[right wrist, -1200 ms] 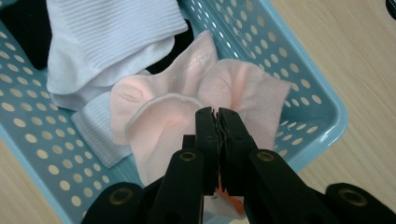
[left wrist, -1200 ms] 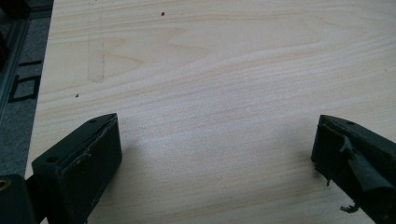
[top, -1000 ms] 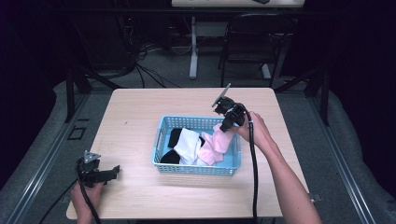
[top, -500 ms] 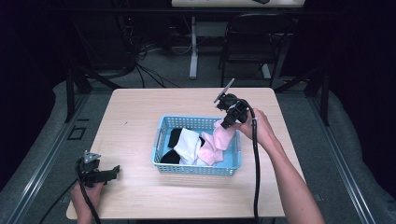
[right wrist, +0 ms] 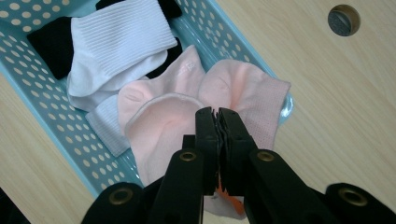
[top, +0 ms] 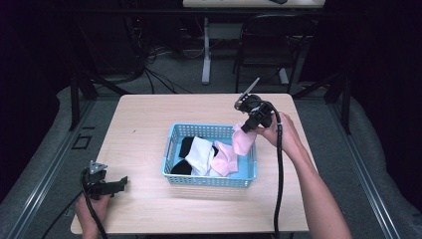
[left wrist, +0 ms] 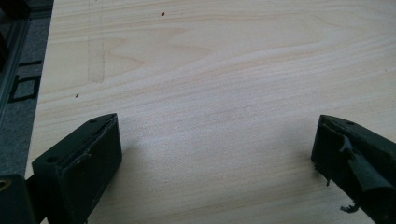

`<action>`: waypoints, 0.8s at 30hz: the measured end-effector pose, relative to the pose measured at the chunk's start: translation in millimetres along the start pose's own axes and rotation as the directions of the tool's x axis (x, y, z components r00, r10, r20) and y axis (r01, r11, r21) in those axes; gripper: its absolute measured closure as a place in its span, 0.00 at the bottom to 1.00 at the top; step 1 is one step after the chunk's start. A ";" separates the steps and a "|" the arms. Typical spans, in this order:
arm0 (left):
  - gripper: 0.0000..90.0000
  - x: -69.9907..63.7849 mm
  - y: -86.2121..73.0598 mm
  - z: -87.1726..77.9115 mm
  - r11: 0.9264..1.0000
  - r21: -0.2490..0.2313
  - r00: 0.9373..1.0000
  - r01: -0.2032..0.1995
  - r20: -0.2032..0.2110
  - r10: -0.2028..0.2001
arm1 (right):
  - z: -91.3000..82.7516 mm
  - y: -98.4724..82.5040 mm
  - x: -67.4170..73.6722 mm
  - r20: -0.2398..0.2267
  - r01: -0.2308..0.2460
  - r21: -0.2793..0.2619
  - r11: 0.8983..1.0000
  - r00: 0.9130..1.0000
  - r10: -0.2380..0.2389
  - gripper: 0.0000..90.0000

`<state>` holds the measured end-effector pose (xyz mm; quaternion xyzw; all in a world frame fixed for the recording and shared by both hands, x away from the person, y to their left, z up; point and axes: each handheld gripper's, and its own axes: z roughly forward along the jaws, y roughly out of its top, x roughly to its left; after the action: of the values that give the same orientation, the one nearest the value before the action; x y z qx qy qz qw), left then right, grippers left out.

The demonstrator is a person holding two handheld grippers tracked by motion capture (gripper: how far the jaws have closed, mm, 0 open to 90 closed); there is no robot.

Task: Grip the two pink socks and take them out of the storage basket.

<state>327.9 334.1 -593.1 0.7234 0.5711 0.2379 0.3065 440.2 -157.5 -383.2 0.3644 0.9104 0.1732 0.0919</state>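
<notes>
A light blue perforated basket (top: 211,179) (right wrist: 56,112) stands mid-table with black, white (top: 201,154) (right wrist: 116,44) and pink socks in it. My right gripper (top: 247,127) (right wrist: 217,116) hangs over the basket's far right corner, shut on a pink sock (top: 244,140) (right wrist: 163,130) that dangles from its jaws. A second pink sock (top: 225,160) (right wrist: 247,88) lies in the basket beside it. My left gripper (top: 121,182) (left wrist: 215,154) rests at the table's near left corner, open, with only bare wood between its jaws.
The wooden table (top: 149,124) has a round cable hole (right wrist: 343,19) near the basket's right side. A chair (top: 268,50) and a table leg (top: 205,50) stand beyond the far edge, with cables on the floor.
My right gripper has risen and shifted slightly right, lifting the pink sock higher out of the basket. The left gripper has stayed still.
</notes>
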 end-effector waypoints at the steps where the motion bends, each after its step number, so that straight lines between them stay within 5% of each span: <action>1: 0.02 0.0 0.0 0.0 1.000 0.000 1.000 0.000 0.000 0.000 | -1.7 -1.4 -1.1 0.002 -0.005 -0.002 1.000 1.000 0.005 0.97; 24: 0.02 0.0 0.0 0.1 1.000 -0.001 1.000 -0.001 0.000 0.001 | -27.0 -37.3 -30.0 0.043 -0.084 -0.022 0.996 0.995 0.085 0.97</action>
<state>327.9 334.1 -593.1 0.7236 0.5706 0.2385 0.3066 430.3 -210.2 -371.3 0.4055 0.8900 0.1780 0.1082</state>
